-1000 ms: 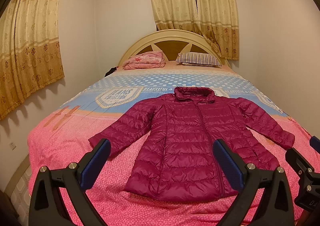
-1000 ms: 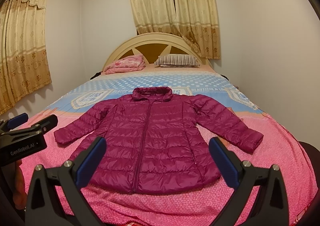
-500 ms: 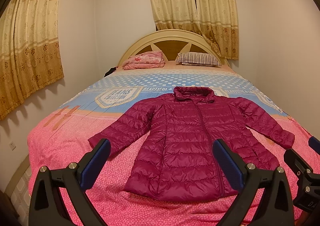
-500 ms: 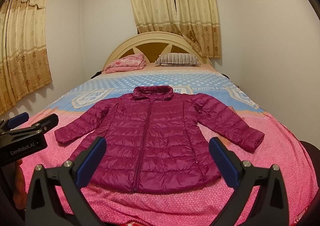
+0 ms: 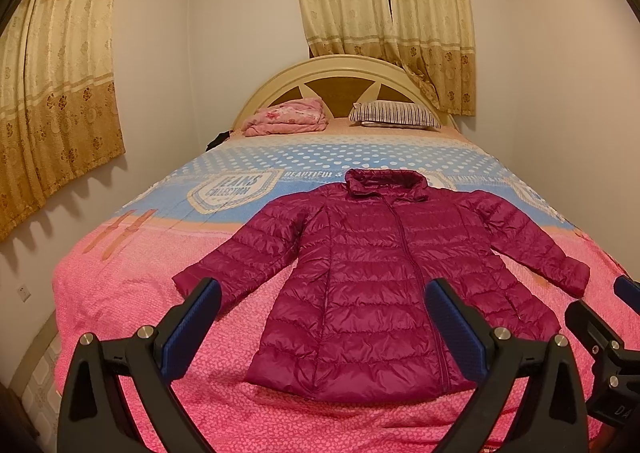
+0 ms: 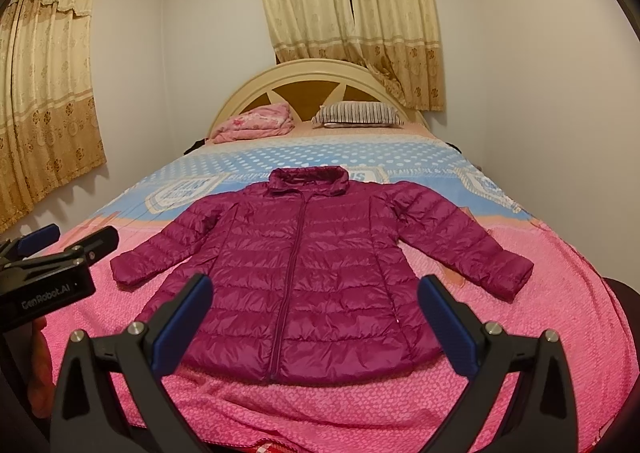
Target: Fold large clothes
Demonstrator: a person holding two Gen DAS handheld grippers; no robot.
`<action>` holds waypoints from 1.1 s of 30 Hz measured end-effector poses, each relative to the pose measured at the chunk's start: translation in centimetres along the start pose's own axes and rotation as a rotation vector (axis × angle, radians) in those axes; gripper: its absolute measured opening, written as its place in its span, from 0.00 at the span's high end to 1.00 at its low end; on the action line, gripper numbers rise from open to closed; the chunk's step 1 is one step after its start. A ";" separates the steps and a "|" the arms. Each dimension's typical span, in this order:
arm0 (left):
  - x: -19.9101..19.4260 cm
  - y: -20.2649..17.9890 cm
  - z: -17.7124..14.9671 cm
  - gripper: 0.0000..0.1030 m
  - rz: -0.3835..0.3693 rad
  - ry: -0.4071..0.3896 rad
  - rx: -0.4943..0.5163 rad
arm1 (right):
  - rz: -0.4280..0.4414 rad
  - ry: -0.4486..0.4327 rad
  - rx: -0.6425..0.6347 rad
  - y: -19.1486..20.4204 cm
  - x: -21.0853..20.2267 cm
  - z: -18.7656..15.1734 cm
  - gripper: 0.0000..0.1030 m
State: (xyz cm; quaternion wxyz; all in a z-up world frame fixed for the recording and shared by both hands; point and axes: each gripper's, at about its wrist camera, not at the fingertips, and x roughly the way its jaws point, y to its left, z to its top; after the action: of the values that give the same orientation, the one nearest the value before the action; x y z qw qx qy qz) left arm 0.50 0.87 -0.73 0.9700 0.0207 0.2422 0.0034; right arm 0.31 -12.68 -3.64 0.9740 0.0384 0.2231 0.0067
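A magenta quilted puffer jacket (image 5: pixel 384 273) lies flat and zipped on the bed, collar toward the headboard, both sleeves spread out; it also shows in the right wrist view (image 6: pixel 312 269). My left gripper (image 5: pixel 324 325) is open and empty, held above the foot of the bed before the jacket's hem. My right gripper (image 6: pixel 316 321) is open and empty, also before the hem. Each gripper shows at the edge of the other's view: the right gripper (image 5: pixel 604 341) and the left gripper (image 6: pixel 52 261).
The bed (image 5: pixel 120 293) has a pink and blue cover. A folded pink blanket (image 5: pixel 286 117) and a striped pillow (image 5: pixel 394 115) lie by the cream headboard (image 5: pixel 340 69). Walls stand close on both sides, with curtains (image 5: pixel 52 85) on the left.
Both grippers have barely drifted; the jacket lies as before.
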 end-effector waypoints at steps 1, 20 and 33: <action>0.1 0.0 0.0 0.01 -0.002 0.004 0.002 | 0.002 0.003 0.000 -0.1 0.1 0.0 0.00; 9.4 0.5 -1.0 0.01 0.006 0.137 0.006 | -0.063 0.137 0.196 -8.6 6.9 -2.1 0.00; 20.2 -0.5 0.4 0.01 0.021 0.185 0.015 | -0.195 0.289 0.360 -18.5 14.6 -3.5 0.07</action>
State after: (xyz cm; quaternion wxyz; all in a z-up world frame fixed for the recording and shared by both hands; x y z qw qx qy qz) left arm 18.50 0.74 -9.87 0.9432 0.0303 0.3306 0.0138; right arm 11.83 -30.41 -14.54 0.9054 0.1883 0.3604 -0.1218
